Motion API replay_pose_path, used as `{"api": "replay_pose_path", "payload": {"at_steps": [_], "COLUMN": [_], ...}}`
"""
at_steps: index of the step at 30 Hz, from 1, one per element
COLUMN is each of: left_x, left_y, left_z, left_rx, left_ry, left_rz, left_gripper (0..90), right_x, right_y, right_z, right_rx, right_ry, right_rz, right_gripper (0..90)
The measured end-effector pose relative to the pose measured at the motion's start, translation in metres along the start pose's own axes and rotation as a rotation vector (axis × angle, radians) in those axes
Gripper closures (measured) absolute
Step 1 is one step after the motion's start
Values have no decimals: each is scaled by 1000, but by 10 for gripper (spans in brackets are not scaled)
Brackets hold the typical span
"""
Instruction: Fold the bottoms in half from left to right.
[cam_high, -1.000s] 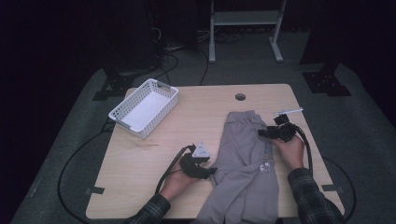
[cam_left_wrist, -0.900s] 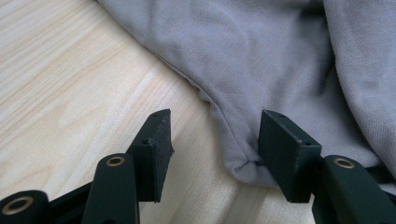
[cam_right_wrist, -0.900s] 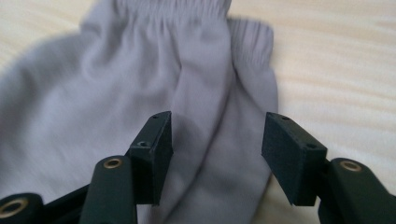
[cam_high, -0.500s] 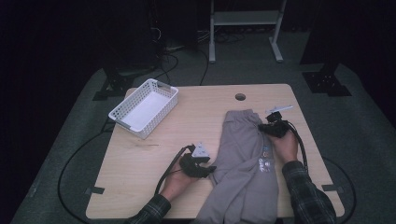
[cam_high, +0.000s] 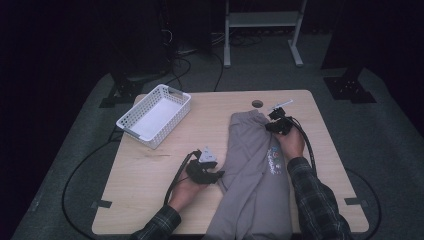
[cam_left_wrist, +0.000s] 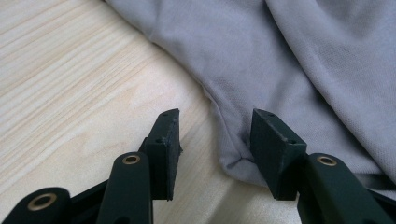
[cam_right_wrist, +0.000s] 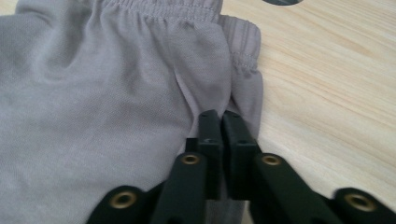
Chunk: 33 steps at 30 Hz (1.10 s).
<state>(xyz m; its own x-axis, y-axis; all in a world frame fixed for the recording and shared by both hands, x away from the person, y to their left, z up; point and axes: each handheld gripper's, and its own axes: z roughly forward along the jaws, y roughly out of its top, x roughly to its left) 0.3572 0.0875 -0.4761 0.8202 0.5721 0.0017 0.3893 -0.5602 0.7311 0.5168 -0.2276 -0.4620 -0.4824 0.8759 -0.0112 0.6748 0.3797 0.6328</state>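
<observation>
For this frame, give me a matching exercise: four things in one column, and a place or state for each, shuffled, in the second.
Things:
1. left gripper
2. right gripper
3. white basket
4. grey trousers

Places or states:
A. stands at the table's far left corner
B. fingers apart, a fabric edge between them
C. lies along the table's right half, waistband at the far end
D. fingers pinched on fabric near the waistband

Pairs: 1-B, 2-D, 3-A, 4-C
</observation>
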Motion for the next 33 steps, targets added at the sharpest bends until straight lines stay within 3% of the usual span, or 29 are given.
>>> {"api": "replay_pose_path", "payload": {"at_steps": [5, 11, 15, 20, 26, 33], "left_x": [0, 0, 0, 0, 0, 0], "left_y": [0, 0, 0, 0, 0, 0], "left_z": [0, 0, 0, 0, 0, 0], "left_rx": [2, -2, -3, -3, -6, -3], "left_ry": [-1, 2, 1, 2, 1, -1], "left_rz": [1, -4, -3, -2, -6, 2], "left_gripper": [524, 523, 523, 522, 522, 521], "right_x": [9, 30, 38, 54, 91, 118], "right_y": [-2, -25, -46, -59, -64, -73], "right_z": [-31, -63, -75, -84, -87, -81], "right_rx": [-98, -131, -150, -144, -111, -53], "right_ry": [68, 157, 160, 206, 270, 309], "right_rz": [15, 19, 25, 0, -114, -174], "right_gripper": [671, 578, 565, 538, 502, 487]}}
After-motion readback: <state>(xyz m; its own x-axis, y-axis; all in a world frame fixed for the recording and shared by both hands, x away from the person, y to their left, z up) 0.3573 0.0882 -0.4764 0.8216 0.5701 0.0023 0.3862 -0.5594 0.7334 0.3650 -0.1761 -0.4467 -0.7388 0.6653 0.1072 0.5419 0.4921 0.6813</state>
